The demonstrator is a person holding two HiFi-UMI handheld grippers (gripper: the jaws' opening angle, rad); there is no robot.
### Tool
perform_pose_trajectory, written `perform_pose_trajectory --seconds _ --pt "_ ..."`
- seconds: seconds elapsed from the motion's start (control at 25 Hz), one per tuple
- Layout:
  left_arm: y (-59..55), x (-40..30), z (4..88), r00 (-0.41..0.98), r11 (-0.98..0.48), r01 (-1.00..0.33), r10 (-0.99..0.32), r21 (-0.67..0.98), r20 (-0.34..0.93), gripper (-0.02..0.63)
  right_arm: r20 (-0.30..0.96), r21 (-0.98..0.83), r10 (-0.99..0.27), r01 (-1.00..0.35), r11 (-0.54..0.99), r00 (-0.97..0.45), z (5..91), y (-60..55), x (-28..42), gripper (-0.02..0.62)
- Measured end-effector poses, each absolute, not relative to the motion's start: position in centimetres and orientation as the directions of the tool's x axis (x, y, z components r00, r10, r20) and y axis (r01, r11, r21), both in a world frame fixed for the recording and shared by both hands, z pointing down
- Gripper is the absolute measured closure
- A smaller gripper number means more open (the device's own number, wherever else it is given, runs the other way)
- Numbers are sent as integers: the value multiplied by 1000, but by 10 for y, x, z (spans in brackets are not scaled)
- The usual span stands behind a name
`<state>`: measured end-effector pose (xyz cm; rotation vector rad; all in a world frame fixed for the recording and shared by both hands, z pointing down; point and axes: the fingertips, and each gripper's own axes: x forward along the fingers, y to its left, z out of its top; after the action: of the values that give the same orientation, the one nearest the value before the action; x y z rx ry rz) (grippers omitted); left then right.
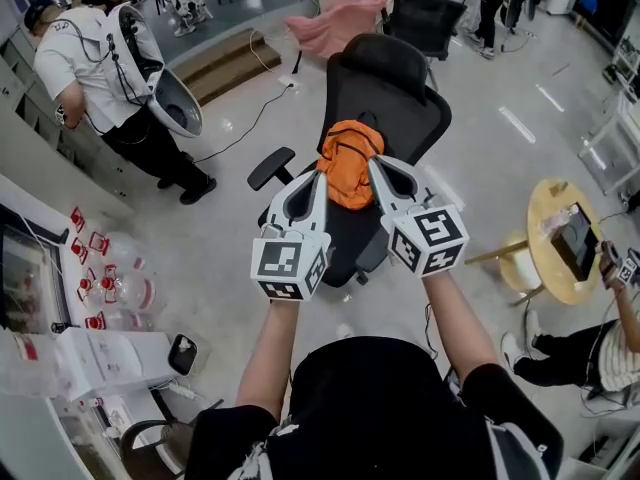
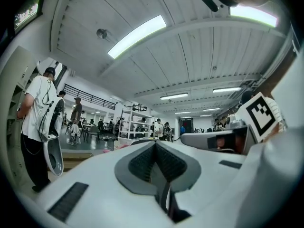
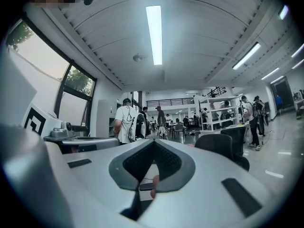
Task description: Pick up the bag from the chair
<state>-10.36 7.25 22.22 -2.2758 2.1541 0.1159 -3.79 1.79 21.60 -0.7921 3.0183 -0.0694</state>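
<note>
The left gripper point(image 1: 320, 176) and the right gripper point(image 1: 374, 164) are held level with jaws pressed together and empty, likely because the orange bag point(image 1: 349, 160), lying on the seat of the black chair point(image 1: 392, 96), is not yet reached.

Hall is lit brightly by ceiling strips point(image 3: 153, 34) and a window point(image 3: 78, 82); floor point(image 1: 520, 118) glare is seen. Gripper views are fisheye-bent, corners blacked.

One camera overhead, one per tool

Head view looks steeply down from behind left gripper point(image 1: 322, 175) and right gripper point(image 1: 374, 165); theirs look level, close along the jaws — all share the white-shirted person point(image 1: 75, 58) left of the tips.
</note>
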Motion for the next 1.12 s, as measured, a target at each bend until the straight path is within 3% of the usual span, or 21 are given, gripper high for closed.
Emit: perform_pose_trajectory --seconds 1.12 --pt "-36 -135 242 64 -66 -996 -997 62 -30 600 44 -34 -521 -522 852 -853 244 -93 -71 597"
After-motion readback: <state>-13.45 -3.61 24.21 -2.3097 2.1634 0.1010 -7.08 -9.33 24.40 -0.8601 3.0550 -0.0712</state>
